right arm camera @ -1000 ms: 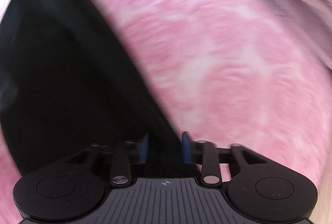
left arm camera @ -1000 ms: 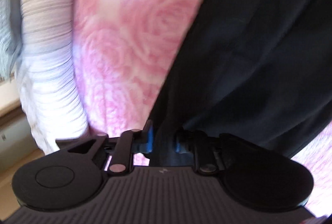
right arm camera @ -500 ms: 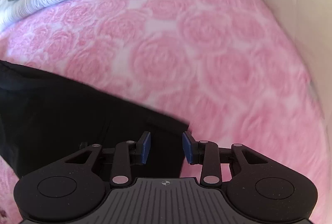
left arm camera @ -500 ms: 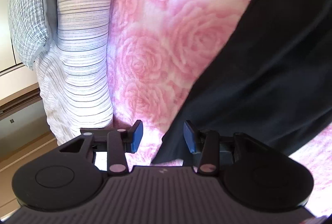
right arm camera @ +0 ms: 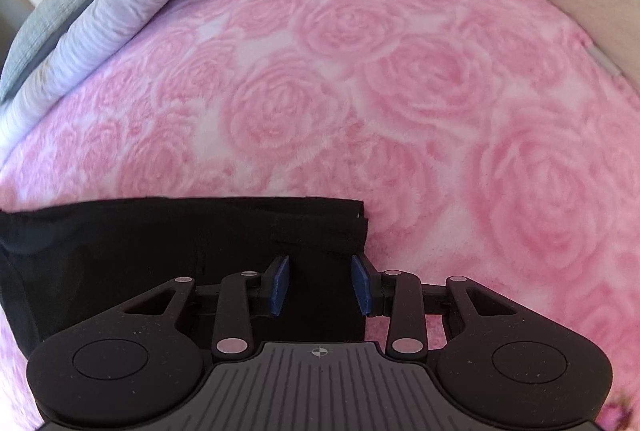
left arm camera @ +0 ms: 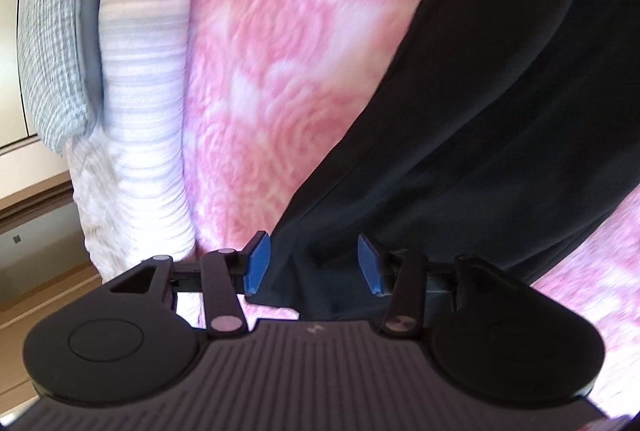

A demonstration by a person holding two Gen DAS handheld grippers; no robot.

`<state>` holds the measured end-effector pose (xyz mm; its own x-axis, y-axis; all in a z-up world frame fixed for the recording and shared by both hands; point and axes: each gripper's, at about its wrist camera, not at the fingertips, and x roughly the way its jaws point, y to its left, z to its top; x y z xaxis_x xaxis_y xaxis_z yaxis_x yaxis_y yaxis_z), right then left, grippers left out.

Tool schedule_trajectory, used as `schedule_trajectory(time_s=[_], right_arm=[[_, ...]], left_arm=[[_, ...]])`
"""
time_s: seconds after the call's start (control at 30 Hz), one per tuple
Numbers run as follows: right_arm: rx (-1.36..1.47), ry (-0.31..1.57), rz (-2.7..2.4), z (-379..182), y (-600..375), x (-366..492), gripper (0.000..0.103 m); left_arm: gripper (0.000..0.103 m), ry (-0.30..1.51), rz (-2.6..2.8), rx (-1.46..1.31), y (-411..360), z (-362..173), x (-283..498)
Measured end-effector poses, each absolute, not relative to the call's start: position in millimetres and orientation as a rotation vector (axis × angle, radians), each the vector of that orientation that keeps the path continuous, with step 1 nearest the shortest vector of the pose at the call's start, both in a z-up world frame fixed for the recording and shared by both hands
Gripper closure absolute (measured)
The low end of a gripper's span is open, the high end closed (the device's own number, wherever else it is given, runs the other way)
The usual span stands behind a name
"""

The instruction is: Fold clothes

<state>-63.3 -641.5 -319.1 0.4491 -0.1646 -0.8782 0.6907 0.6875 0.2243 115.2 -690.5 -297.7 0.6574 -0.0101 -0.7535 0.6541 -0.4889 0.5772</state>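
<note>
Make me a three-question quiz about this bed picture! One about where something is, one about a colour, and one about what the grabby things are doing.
1. Where does the black garment lie?
A. On the pink rose blanket
B. On a wooden floor
C. Inside a basket

2. What colour are the pads on the fingers of the right gripper?
A. Yellow
B. Blue
C. Green

3. What is the left gripper doing?
A. Squeezing a pillow
B. Pinching a sock
C. Its jaws are opening, pads clear of the black cloth between them

Answers:
1 A, the dark cloth lies flat on the rose-patterned blanket.
2 B, both pads show blue in the right wrist view.
3 C, there is a gap between each pad and the cloth.
</note>
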Motion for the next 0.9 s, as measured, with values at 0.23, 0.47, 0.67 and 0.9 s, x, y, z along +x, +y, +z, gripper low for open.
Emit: schedule_trajectory(time_s=[0.23,0.47,0.67,0.9], right_arm=[[0.442,1.044,-0.486,-334.8,-643.6,-35.9,0.067],[0.217,1.017,-0.505,-295.9,-603.1,-37.8,0.067],[0.005,0.96,-0.418,-268.4,-523.2,-7.3,0.026],[-0.057,0.923,-0.19,-266.4,-416.0,81.9,0.027]], left_arm=[[0.058,0.521,-0.919,1.902,-684.1,-299.4,75.5],[0.047,0.567,-0.888,1.84,-642.3,-287.6,64.5],[0.044,0.623,-0.839,1.769,-579.9,-283.1,79.2],[0.042,0.677,-0.866,1.527,-499.8,-277.2,135.8]])
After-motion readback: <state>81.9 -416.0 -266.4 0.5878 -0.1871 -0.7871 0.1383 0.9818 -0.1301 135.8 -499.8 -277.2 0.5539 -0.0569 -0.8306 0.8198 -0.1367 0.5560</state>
